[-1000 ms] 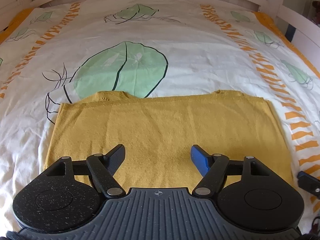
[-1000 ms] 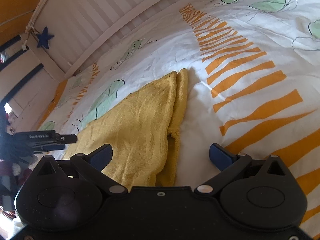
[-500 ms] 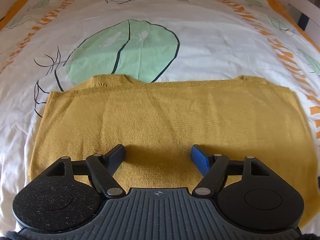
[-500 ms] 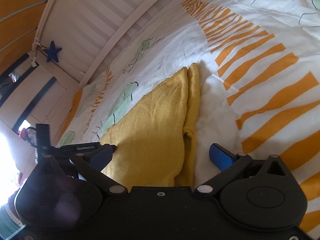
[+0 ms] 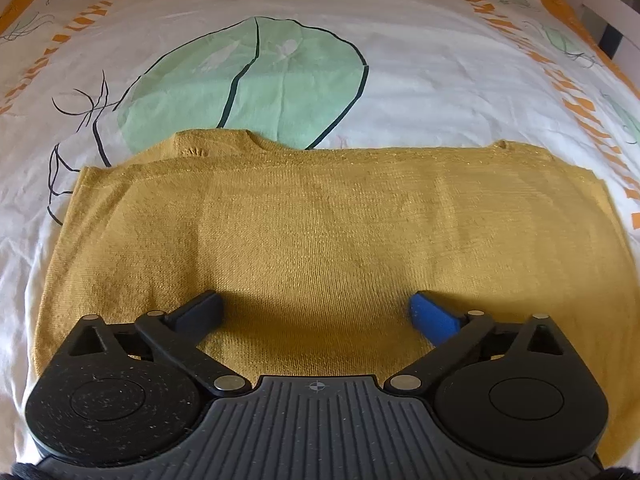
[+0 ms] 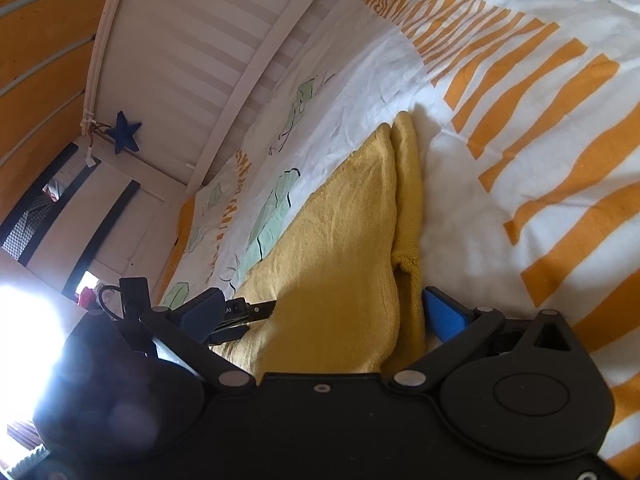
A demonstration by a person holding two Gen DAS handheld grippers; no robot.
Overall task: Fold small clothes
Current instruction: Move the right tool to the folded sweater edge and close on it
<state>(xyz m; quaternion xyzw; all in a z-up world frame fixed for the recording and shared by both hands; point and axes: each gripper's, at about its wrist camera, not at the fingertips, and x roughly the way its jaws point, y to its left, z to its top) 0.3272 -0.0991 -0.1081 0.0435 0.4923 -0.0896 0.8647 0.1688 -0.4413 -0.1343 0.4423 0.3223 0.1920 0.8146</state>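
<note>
Since the earlier frames the left gripper (image 5: pixel 316 312) has sunk closer to the sweater (image 5: pixel 320 240), which now fills more of its view, and its jaws have just been opening wider; they now stand spread apart over the knit, with only the flat cloth below the gap and nothing pinched. The right view has rolled, so the bed rail (image 6: pixel 256 64) now runs more steeply.

The sweater (mustard yellow, knit) lies folded flat on the sheet (image 5: pixel 420 80), its far edge overlapping the green leaf print (image 5: pixel 256 80).

In the right view the right gripper (image 6: pixel 328 316) is spread as well, straddling the sweater's (image 6: pixel 340 240) near end where a folded sleeve edge lies along its right side. Whether the pads touch the cloth cannot be told. The left gripper (image 6: pixel 224 314) shows just beyond its left finger. A blue star (image 6: pixel 126 132) hangs on the wall.
</note>
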